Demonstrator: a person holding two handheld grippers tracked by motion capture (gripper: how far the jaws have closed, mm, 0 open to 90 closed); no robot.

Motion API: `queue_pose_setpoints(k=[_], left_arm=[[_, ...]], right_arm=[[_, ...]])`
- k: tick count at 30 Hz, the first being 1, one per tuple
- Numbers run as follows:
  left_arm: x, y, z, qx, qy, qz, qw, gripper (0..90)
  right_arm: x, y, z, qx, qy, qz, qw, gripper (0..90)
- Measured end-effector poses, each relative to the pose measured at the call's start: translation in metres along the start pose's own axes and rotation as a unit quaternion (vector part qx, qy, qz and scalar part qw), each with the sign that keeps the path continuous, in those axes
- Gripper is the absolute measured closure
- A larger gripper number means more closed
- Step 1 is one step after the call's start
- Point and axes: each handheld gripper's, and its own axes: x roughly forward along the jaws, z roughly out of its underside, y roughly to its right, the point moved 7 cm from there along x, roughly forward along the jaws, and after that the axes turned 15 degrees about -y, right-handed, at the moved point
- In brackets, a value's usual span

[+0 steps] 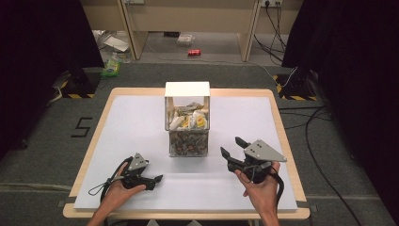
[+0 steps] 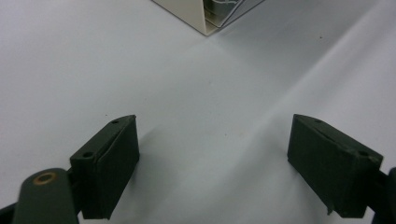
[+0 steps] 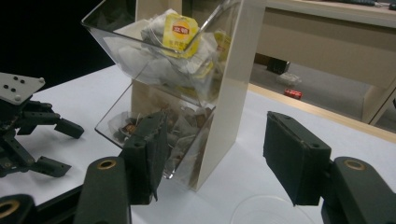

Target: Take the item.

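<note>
Right gripper (image 1: 232, 147), at lower right of the high view, was held in a hand (image 1: 260, 186) with its jaws apart and nothing between them; in the right gripper view it pointed at the two-tier clear dispenser (image 3: 187, 93). Left gripper (image 1: 159, 178), at lower left of the high view, rested low over the white surface (image 1: 141, 122), jaws wide apart and empty, well apart from the dispenser. The dispenser stood at centre of the surface, its upper bin holding yellow-tagged tea bags (image 3: 180, 30), its lower bin darker sachets (image 3: 135, 123). A clear round lid (image 3: 266, 212) lay just before the right gripper.
</note>
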Motion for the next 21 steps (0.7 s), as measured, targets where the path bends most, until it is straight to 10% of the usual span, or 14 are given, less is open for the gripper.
queue_pose_setpoints(k=[21], left_arm=[[0.0,0.0,0.0,-0.001,-0.001,0.001,1.0,15.6]], right_arm=[[0.015,-0.029,-0.05,-0.03,0.031,-0.03,0.9986,45.0]])
